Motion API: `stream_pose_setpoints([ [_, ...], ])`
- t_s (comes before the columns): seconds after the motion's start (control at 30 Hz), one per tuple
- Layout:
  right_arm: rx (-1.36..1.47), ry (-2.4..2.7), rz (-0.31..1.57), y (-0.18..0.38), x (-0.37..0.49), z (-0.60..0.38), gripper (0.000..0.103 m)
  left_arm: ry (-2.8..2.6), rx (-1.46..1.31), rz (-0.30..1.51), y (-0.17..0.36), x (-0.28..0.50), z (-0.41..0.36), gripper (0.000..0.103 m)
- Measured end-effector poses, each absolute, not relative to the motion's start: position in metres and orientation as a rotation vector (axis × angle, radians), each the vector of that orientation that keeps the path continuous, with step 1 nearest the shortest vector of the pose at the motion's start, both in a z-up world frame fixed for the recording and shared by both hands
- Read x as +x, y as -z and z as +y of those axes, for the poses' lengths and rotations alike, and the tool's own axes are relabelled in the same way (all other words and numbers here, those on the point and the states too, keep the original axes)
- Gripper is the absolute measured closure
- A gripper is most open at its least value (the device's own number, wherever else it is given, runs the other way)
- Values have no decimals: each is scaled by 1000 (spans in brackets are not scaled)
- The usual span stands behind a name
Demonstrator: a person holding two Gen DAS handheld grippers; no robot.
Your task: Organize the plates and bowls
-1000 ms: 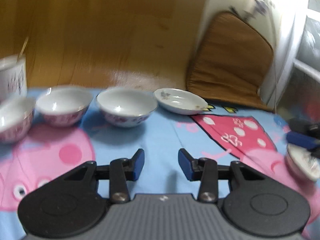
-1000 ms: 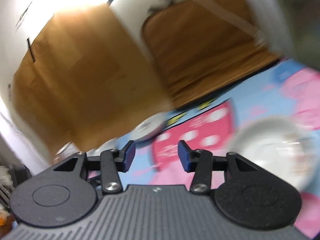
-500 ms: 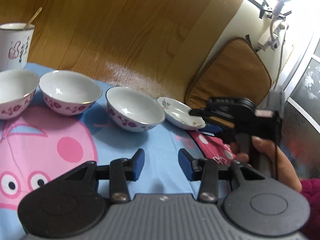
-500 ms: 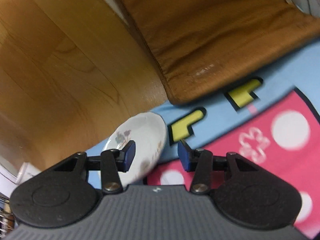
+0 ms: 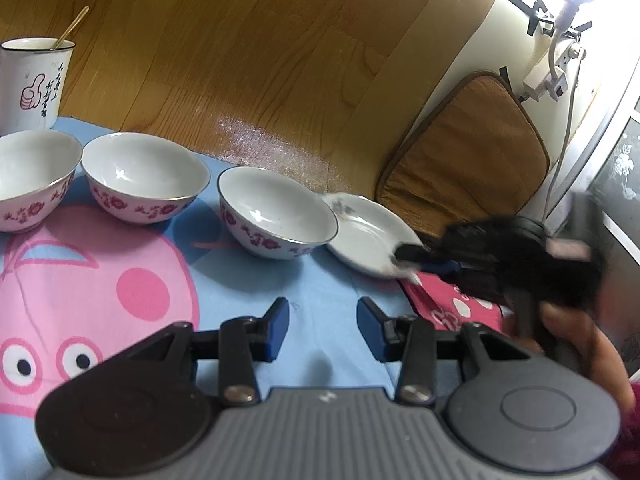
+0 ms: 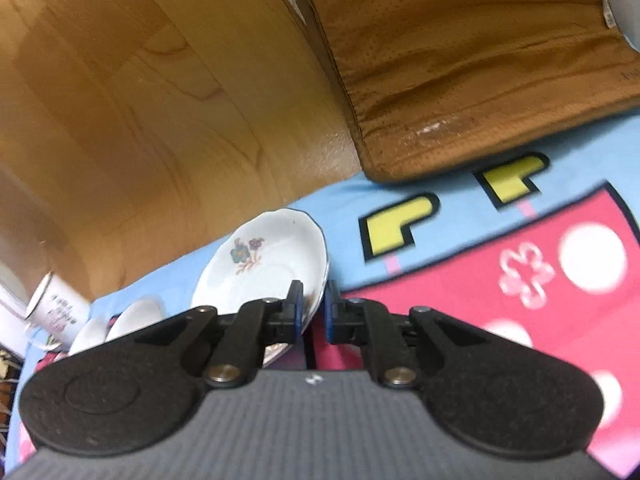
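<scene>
Saucer (image 6: pixel 276 264) sits on the cartoon cloth (image 6: pixel 460 292) beside the rightmost bowl (image 5: pixel 276 212); your right tool (image 6: pixel 311 312) has just closed, pinching its near rim. Lift level, clear that bowl. Left tool (image 5: pixel 322 328) hangs spread, empty.

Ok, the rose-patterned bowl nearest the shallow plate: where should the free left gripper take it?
Grip the white rose-patterned bowl by its rim on the near side, one jaw inside and one outside. It sits upright with thin, flaring walls, and its whole body looks too wide for the left gripper. The right gripper has just closed on the white floral plate beside it.
</scene>
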State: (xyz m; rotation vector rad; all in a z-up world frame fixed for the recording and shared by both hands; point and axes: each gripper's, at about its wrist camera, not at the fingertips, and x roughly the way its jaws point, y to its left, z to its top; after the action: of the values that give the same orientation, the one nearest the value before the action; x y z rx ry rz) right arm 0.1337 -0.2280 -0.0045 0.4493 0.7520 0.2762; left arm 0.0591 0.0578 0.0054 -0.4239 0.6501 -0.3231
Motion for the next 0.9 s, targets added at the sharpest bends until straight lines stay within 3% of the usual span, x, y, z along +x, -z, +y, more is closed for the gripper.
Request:
stream_pose_setpoints([
  [0.57,460,-395,732,11,-48,-272,89,467,-329,622,-13,41,40,51],
  [0.9,488,-348,694,26,-78,-287,86,621,-261,665,-16,12,11,49],
])
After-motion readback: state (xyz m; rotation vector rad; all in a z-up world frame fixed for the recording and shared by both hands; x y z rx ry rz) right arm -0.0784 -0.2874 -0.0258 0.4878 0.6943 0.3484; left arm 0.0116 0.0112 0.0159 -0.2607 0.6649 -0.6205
